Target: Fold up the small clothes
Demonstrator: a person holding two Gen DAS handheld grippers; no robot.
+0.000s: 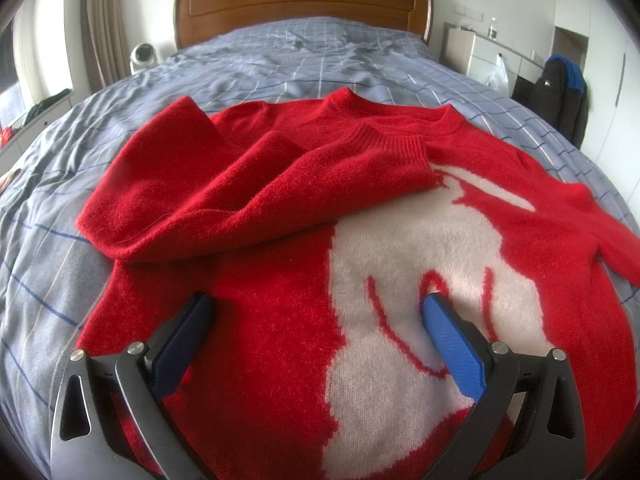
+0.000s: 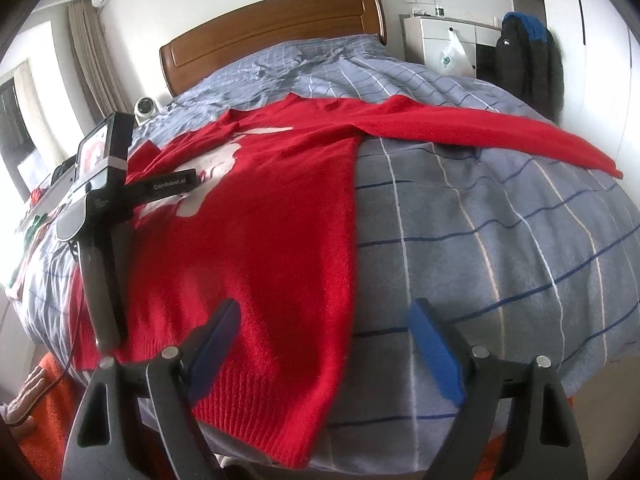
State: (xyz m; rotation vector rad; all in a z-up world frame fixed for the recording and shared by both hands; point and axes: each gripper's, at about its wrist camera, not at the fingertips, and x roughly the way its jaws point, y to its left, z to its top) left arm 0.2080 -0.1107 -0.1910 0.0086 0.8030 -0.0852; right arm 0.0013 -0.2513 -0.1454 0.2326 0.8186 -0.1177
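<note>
A red sweater (image 1: 264,320) with a white figure on its front lies flat on the bed. Its left sleeve (image 1: 224,188) is folded across the chest, the ribbed cuff (image 1: 396,146) near the collar. My left gripper (image 1: 316,304) hovers open over the sweater's lower front, nothing between its blue pads. In the right wrist view the same sweater (image 2: 260,232) shows its right edge and hem, and its other sleeve (image 2: 480,130) stretches straight out to the right over the cover. My right gripper (image 2: 324,312) is open above the hem corner, holding nothing. The left gripper's body (image 2: 100,184) stands at the left.
The bed has a grey-blue checked cover (image 2: 500,240) and a wooden headboard (image 1: 304,4). A white cabinet (image 2: 440,40) and a dark backpack (image 2: 524,52) stand to the right. A small white fan (image 1: 142,56) sits left of the bed. Orange fabric (image 2: 44,412) lies below the bed edge.
</note>
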